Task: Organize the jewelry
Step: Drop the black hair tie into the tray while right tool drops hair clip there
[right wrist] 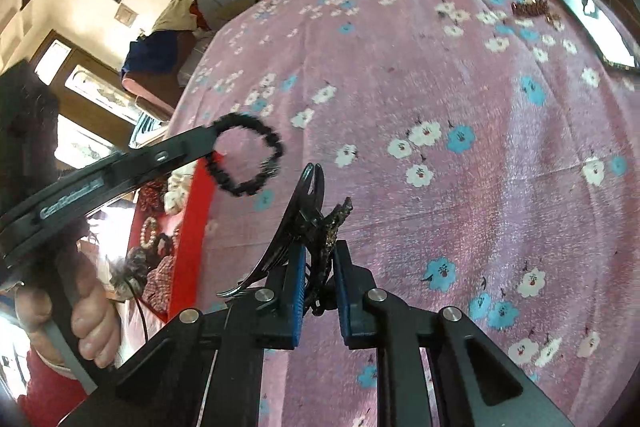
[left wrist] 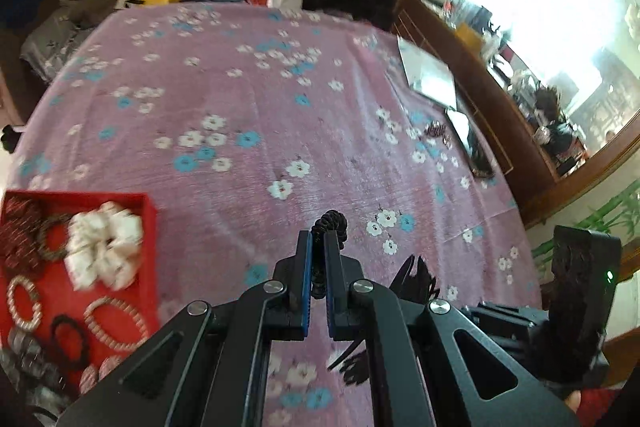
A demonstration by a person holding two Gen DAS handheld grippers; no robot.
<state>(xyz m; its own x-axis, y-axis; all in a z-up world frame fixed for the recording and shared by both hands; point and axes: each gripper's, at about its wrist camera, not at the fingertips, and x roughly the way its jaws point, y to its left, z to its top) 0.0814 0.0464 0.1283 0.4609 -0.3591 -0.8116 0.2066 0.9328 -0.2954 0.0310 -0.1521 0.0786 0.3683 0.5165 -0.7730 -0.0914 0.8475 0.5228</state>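
Observation:
A black coiled hair tie point(left wrist: 329, 223) is pinched in my left gripper point(left wrist: 318, 239), which is shut on it above the pink flowered bedspread. In the right wrist view the same tie hangs as a ring point(right wrist: 244, 159) from the left gripper's tip, over the bed beside the red box point(right wrist: 192, 235). My right gripper point(right wrist: 320, 251) is shut on a black hair claw clip point(right wrist: 304, 211), held tilted just above the cloth. The red box point(left wrist: 151, 251) lies to the left and holds a white scrunchie point(left wrist: 104, 247), pearl bracelets point(left wrist: 116, 323) and dark ties.
A brown beaded piece point(left wrist: 438, 131) lies on the bedspread point(left wrist: 248, 91) at the far right, next to a small mirror point(left wrist: 460, 125) and a white sheet point(left wrist: 428, 75). A wooden dresser with a big mirror stands right of the bed. Clothes and cartons pile up at the far end.

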